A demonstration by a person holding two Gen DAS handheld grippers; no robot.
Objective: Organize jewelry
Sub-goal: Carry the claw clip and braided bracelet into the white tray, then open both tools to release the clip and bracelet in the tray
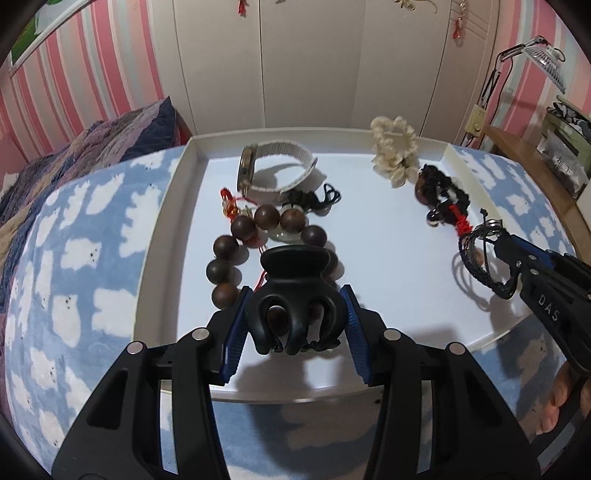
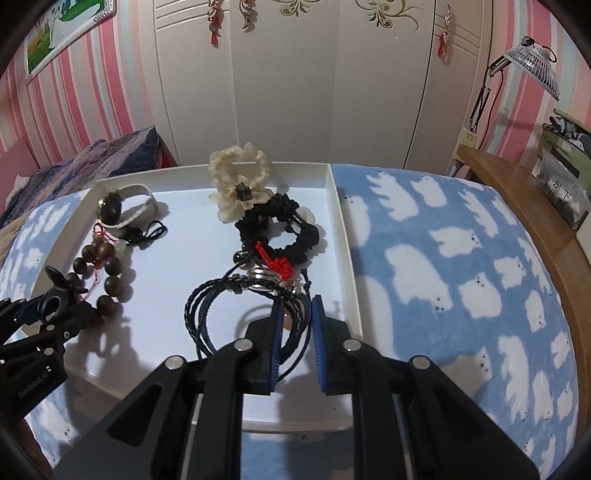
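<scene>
A blue blanket (image 2: 443,258) printed with white cloud-like shapes covers the bed. At the far left lies a purple patterned quilt (image 1: 110,136). Behind stands a white wardrobe (image 2: 314,81) with gold scrollwork and red hanging ornaments (image 2: 214,22) on its doors. Pink striped wallpaper (image 1: 122,55) flanks it. On the right, a wooden shelf (image 2: 517,184) carries boxes, and a lamp with a wire-grille head (image 2: 532,66) leans above it.
</scene>
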